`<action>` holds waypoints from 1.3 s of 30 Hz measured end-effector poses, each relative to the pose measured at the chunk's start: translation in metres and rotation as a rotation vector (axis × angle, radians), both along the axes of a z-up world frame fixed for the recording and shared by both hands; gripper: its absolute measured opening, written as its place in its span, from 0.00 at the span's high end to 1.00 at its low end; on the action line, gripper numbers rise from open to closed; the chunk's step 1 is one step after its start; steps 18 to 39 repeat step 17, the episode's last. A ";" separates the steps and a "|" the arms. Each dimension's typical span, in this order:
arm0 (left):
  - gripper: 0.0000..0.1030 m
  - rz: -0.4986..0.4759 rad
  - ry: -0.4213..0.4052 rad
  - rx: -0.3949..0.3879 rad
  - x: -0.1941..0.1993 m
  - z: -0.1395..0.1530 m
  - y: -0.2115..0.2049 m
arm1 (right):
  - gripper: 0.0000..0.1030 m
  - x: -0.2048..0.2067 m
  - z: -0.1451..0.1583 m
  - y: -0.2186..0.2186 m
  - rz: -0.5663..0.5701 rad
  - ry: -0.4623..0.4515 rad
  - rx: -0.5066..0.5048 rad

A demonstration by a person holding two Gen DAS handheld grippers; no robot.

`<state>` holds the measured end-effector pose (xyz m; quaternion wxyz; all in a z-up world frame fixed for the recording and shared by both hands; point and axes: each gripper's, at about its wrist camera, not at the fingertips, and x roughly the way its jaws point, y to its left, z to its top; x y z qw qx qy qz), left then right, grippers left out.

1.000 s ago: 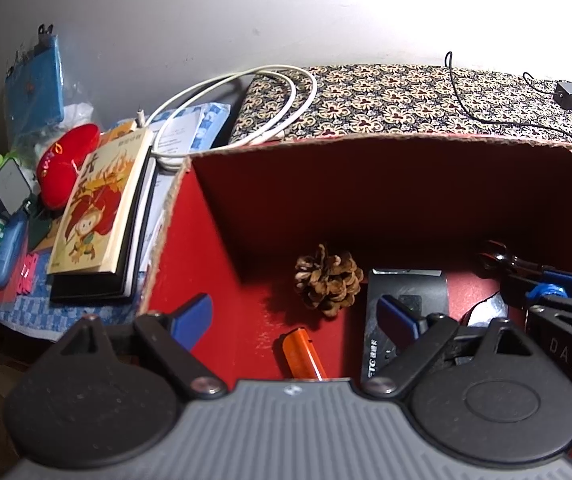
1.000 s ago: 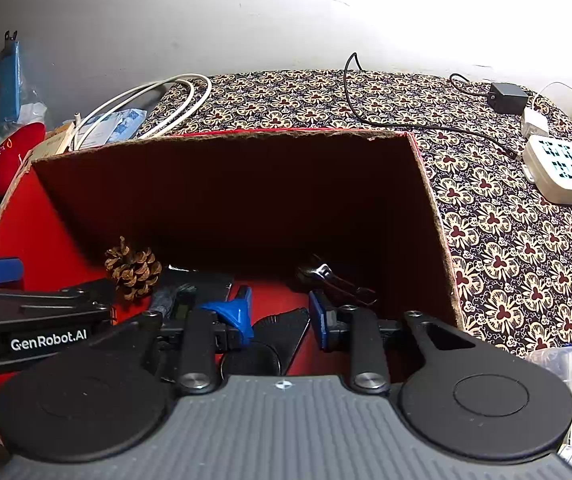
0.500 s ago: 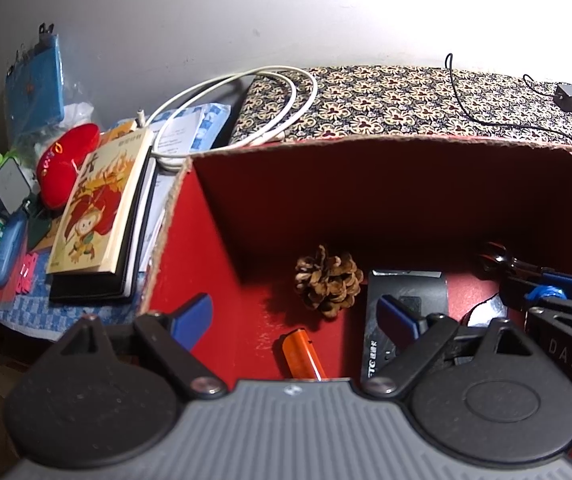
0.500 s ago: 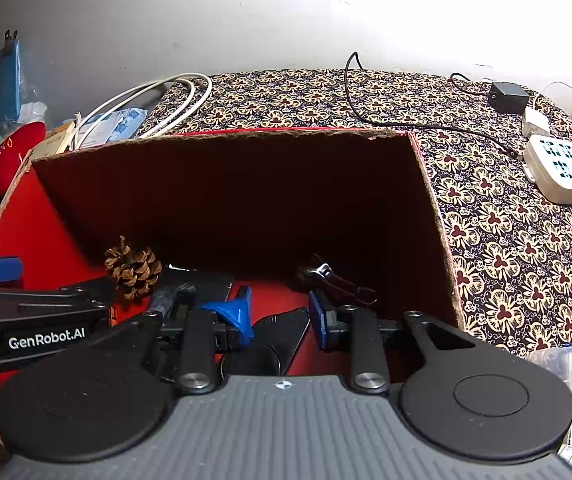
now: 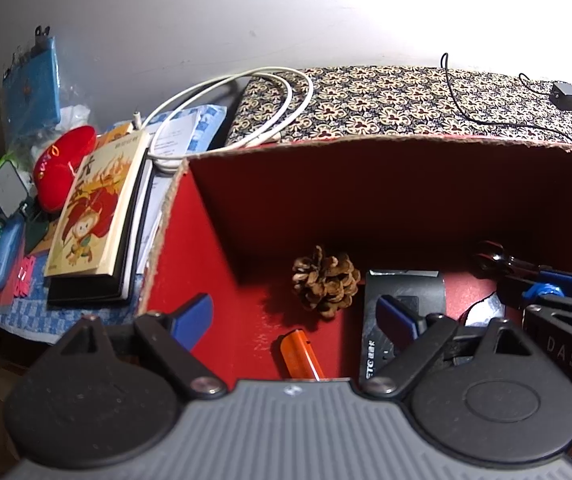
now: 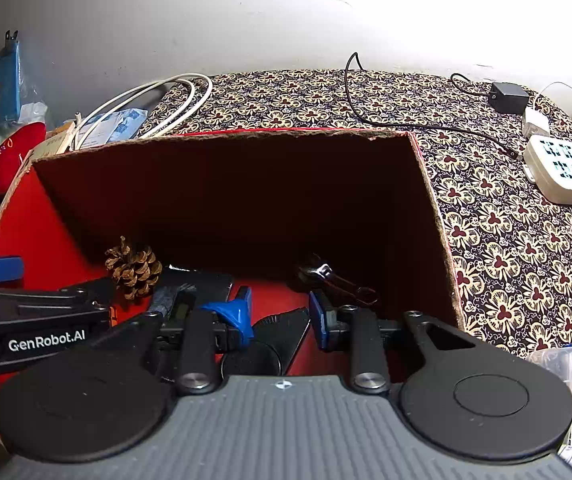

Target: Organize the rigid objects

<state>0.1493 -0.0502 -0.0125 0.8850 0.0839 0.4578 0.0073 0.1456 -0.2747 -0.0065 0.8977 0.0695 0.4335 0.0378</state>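
A red cardboard box (image 5: 174, 216) (image 6: 437, 216) stands open on the patterned cloth. On its floor lie a pine cone (image 5: 323, 280) (image 6: 134, 268), an orange lighter-like stick (image 5: 297, 354), a flat black card (image 5: 401, 288) (image 6: 202, 280) and a dark metal tool (image 5: 493, 260) (image 6: 333, 280). My left gripper (image 5: 293, 316) hangs open and wide over the box's left half, above the orange stick. My right gripper (image 6: 280, 316) is inside the right half, its jaws a narrow gap apart with nothing seen between the pads. A black fan-shaped piece (image 6: 286, 326) lies below it.
Left of the box lie a stack of books (image 5: 94, 224), a red plush (image 5: 62, 168), a white cable coil (image 5: 246, 108) and small clutter. On the cloth to the right are a power strip (image 6: 561, 168), a black adapter (image 6: 507, 96) and a black wire (image 6: 397, 120).
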 end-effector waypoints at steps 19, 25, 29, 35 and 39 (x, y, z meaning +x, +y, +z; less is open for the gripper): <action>0.23 0.004 -0.021 -0.002 -0.001 0.001 0.001 | 0.88 0.000 0.000 0.000 0.000 0.001 -0.001; 0.23 0.004 -0.021 -0.002 -0.001 0.001 0.001 | 0.88 0.000 0.000 0.000 0.000 0.001 -0.001; 0.23 0.004 -0.021 -0.002 -0.001 0.001 0.001 | 0.88 0.000 0.000 0.000 0.000 0.001 -0.001; 0.23 0.004 -0.021 -0.002 -0.001 0.001 0.001 | 0.88 0.000 0.000 0.000 0.000 0.001 -0.001; 0.23 0.004 -0.021 -0.002 -0.001 0.001 0.001 | 0.88 0.000 0.000 0.000 0.000 0.001 -0.001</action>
